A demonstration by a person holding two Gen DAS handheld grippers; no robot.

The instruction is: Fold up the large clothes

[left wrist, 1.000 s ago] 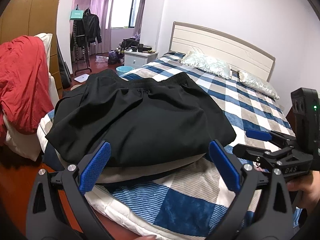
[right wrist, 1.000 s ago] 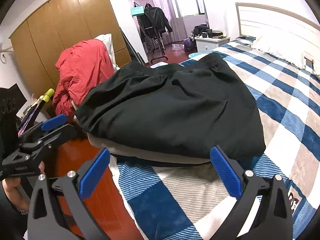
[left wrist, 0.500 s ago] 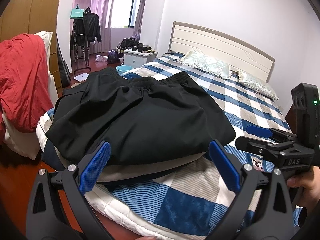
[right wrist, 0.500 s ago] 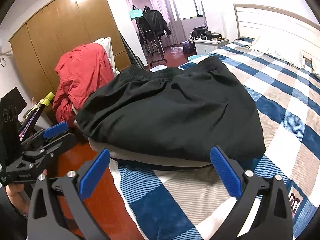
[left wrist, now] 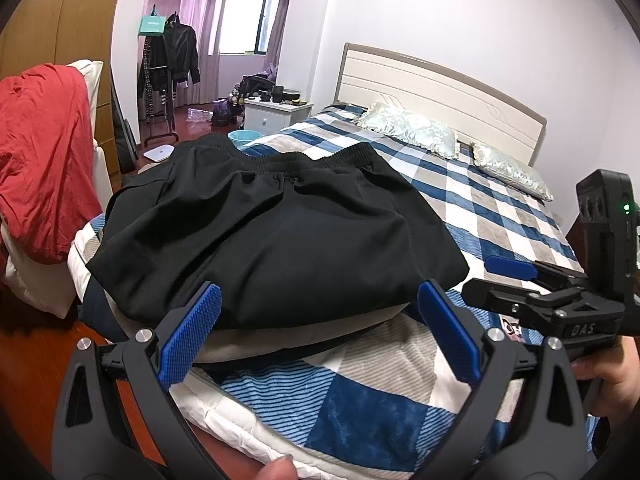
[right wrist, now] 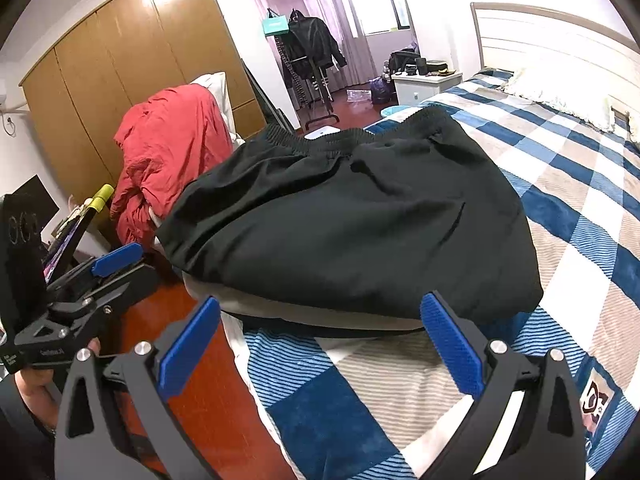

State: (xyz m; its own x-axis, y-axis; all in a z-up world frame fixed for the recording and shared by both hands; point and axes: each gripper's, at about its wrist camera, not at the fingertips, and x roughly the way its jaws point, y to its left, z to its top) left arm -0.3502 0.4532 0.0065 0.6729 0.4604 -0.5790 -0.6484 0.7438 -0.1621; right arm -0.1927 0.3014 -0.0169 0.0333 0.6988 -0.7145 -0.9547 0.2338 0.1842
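Drifted only slightly since a second earlier, left gripper [left wrist: 320, 332] and right gripper [right wrist: 318, 344] both spread wide, holding nothing. Hovered short of black trousers [left wrist: 280, 232] (apparently folded) heaped on checked bed [left wrist: 500, 208].

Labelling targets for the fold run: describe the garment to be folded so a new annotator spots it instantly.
Start at the bed with the blue, white and beige checked cover. At its foot corner, nearest the wardrobe, lies a black garment spread over a pale cushion. Its ribbed elastic waistband faces the headboard; unlike the red cloth heaped beside the bed, it is black and on the cover.
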